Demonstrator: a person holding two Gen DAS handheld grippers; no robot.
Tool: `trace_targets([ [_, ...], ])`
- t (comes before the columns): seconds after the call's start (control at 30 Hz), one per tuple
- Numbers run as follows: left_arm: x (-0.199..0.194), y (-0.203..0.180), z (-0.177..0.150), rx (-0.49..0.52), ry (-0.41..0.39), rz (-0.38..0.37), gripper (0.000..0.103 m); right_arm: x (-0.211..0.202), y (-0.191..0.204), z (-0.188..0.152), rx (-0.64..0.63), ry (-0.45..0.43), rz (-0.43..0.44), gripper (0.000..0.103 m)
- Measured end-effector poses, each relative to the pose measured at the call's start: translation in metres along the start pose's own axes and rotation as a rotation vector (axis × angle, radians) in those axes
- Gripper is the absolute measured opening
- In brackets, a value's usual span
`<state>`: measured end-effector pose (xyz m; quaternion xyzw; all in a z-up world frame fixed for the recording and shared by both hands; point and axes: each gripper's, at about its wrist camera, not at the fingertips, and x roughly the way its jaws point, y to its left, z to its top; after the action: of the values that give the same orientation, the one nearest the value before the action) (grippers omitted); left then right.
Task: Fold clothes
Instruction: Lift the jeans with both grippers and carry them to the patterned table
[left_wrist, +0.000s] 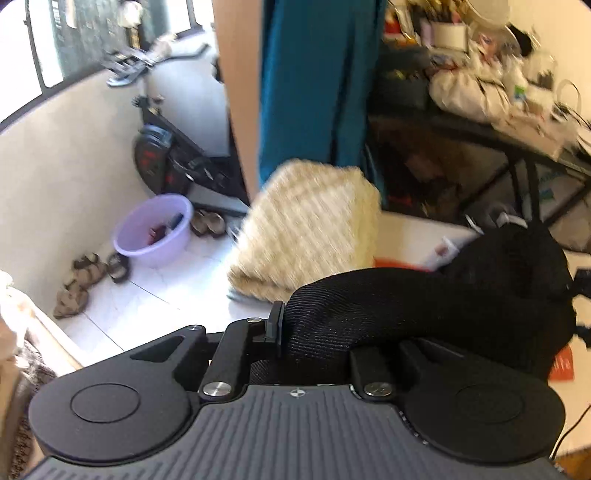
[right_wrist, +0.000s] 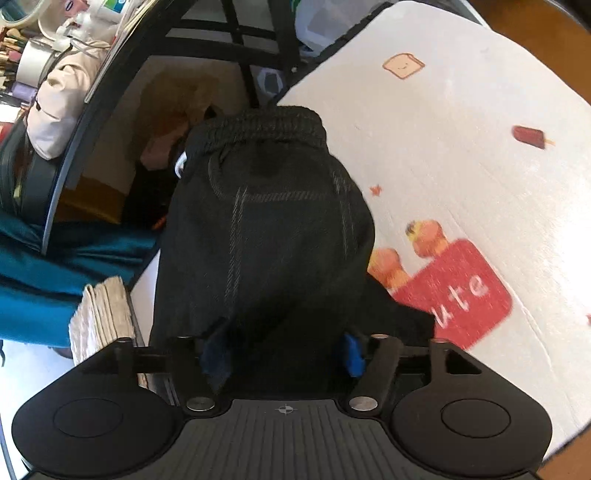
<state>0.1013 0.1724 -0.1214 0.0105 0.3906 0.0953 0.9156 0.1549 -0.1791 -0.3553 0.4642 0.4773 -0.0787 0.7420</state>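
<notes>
The left hand-held gripper (left_wrist: 295, 328) is nearly closed, its jaws pinching a bunched fold of black ribbed knit garment (left_wrist: 424, 310), which humps up over the fingers and trails off to the right. The right hand-held gripper (right_wrist: 284, 354) stands wide, its blue-padded fingers (right_wrist: 352, 354) on either side of the same black garment (right_wrist: 266, 221); the blur hides whether the pads press on the cloth. Seen from the right wrist, the garment lies as a rounded, folded bundle with a gathered elastic waistband (right_wrist: 266, 122) at its far end, resting on a counter under a pale cloth (right_wrist: 461, 147) printed with toast, an ice lolly and a red patch bearing white letters. A folded cream waffle-textured piece (left_wrist: 306, 229) sits just beyond the left gripper. Behind it hangs teal fabric (left_wrist: 317, 81). Farther left, on the white tiled floor, stand a lilac plastic basin (left_wrist: 153, 230), sandals (left_wrist: 92, 269) and an exercise bike (left_wrist: 166, 155); to the right is a cluttered desk (left_wrist: 480, 125).
</notes>
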Motion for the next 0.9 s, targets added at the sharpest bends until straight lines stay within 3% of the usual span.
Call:
trace_targets([
  [0.17, -0.014, 0.015, 0.018, -0.053, -0.057, -0.003, 0.013, 0.035, 0.026, 0.010, -0.013, 0.047, 0.078, 0.092],
  [0.23, -0.024, 0.019, 0.023, -0.049, -0.096, 0.003, 0.013, 0.054, 0.039, 0.014, 0.008, 0.082, 0.087, 0.089],
  [0.27, -0.029, 0.020, 0.025, -0.042, -0.117, 0.012, 0.013, 0.063, 0.045, 0.015, 0.019, 0.105, 0.079, 0.076],
  [0.3, -0.033, 0.021, 0.028, -0.036, -0.137, 0.019, 0.013, 0.069, 0.052, 0.016, 0.038, 0.118, 0.063, 0.052],
  [0.37, -0.039, 0.027, 0.036, -0.041, -0.177, 0.024, 0.013, 0.070, 0.073, 0.021, 0.052, 0.137, 0.050, 0.015],
  [0.5, -0.056, 0.053, 0.056, -0.127, -0.269, 0.039, 0.013, -0.012, 0.171, 0.027, -0.231, -0.021, 0.273, 0.012],
  [0.63, -0.091, 0.080, 0.074, -0.218, -0.415, 0.058, 0.013, -0.105, 0.228, 0.046, -0.218, -0.137, 0.484, 0.012],
  [0.9, -0.207, 0.098, 0.101, -0.159, -0.780, -0.016, 0.013, -0.304, 0.277, 0.033, -0.305, -0.315, 0.778, 0.011],
])
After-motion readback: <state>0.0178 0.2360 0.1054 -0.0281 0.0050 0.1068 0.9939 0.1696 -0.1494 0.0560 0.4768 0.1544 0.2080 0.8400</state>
